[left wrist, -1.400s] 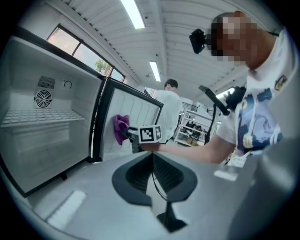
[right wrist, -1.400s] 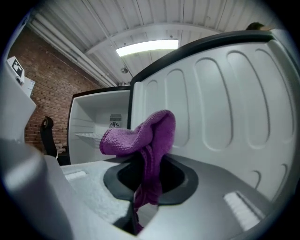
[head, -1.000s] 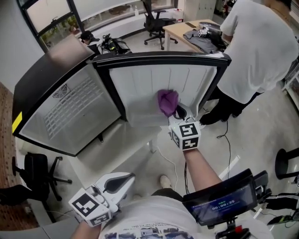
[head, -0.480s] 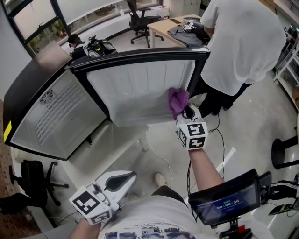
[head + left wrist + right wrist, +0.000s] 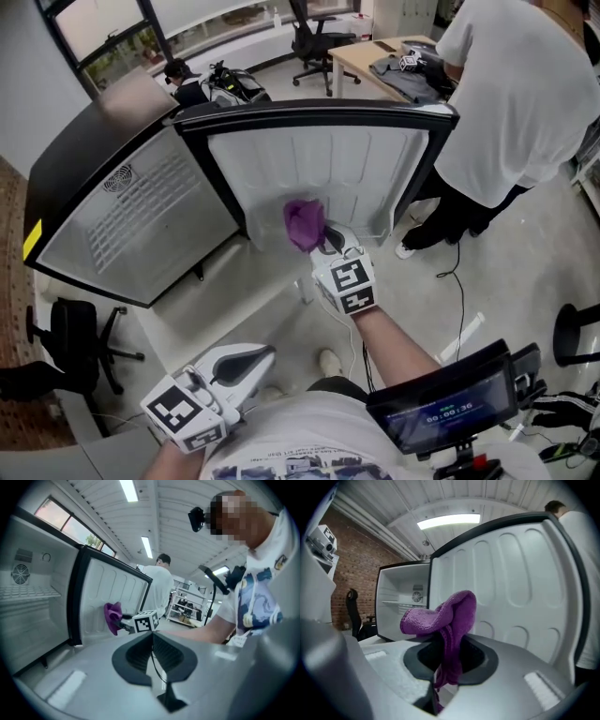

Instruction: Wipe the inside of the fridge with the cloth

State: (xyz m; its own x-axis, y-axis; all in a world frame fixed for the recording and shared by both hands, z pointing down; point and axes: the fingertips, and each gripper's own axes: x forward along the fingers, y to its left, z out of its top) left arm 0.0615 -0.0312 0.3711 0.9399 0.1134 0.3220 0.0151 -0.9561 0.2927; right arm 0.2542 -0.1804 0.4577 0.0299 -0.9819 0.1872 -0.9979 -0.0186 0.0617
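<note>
Workshop room with a pale concrete floor [image 5: 525, 272].
A wooden desk [image 5: 354, 64] and a black office chair [image 5: 314, 42] stand at 12 o'clock, windows [image 5: 117, 52] at 11, a second chair [image 5: 70, 339] at 8.

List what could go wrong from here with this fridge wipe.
1. The right tongs pinch only a fold of the cloth. Most of it bunches loose above them, so it could slip out under rubbing.
2. The cloth presses on the open door. Pushing might swing the door toward the person in white standing beside its edge.
3. A cable lies on the floor near the feet and could cause a trip.
</note>
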